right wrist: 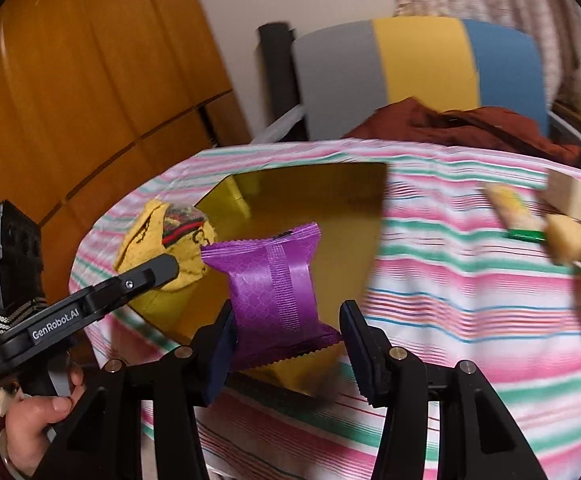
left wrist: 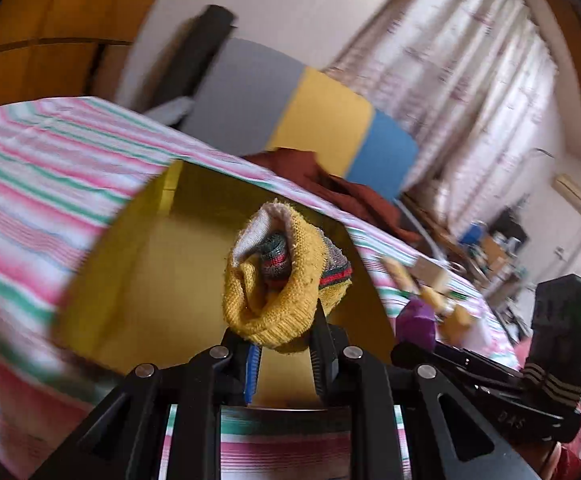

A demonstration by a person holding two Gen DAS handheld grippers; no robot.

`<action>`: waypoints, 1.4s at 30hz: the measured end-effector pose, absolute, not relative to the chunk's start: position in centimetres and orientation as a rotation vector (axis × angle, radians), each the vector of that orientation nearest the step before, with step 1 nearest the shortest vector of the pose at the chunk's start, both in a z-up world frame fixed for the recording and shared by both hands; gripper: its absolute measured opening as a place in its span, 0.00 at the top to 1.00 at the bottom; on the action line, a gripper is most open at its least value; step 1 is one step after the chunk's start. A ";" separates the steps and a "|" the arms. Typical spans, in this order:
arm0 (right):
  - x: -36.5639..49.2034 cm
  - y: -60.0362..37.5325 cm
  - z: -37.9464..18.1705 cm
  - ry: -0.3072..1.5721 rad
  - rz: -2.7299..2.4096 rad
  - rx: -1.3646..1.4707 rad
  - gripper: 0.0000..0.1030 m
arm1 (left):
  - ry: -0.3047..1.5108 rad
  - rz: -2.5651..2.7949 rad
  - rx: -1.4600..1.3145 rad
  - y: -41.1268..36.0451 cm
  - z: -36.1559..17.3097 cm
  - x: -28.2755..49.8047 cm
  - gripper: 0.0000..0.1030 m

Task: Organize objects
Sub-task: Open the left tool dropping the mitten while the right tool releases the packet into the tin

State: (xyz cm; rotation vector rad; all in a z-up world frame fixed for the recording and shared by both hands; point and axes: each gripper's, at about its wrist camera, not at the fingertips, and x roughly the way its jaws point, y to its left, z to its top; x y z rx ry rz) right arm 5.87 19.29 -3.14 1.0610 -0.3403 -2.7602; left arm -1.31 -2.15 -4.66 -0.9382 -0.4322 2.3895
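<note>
Striped tablecloth [right wrist: 450,288] under yellow box [right wrist: 314,216]. Left gripper [left wrist: 282,344] clamped on rolled yellow sock [left wrist: 278,276] above box. Right gripper [right wrist: 290,336] – purple packet [right wrist: 278,284] btwn jaws, grip unclear, over box edge.

A mustard-yellow rolled sock [left wrist: 278,280] shows red-and-green striped bands. The snack packet [right wrist: 278,288] is purple with a faint hexagon print. The tablecloth [right wrist: 450,300] runs pink, green and white stripes; the box [right wrist: 330,208] looks golden-yellow, perhaps glossy.
</note>
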 end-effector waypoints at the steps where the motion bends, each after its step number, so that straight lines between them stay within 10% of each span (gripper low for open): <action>1: 5.2 18.3 -3.4 -0.333 -2.741 1.070 0.47 | -0.429 2.415 -0.958 -2.7 -4.9 -1.5 0.80; 8: 4.4 15.0 -4.0 -0.341 -2.676 1.058 0.25 | -0.452 2.486 -1.051 -5.4 -6.3 -2.6 0.75; 12: 6.1 15.7 -3.5 -0.344 -2.715 1.017 0.23 | -0.445 2.533 -1.095 -5.1 -6.4 -2.4 0.53; 42: 8.6 24.4 -2.8 -0.601 -2.898 0.990 0.17 | -0.279 2.434 -0.874 2.5 -2.9 3.5 0.44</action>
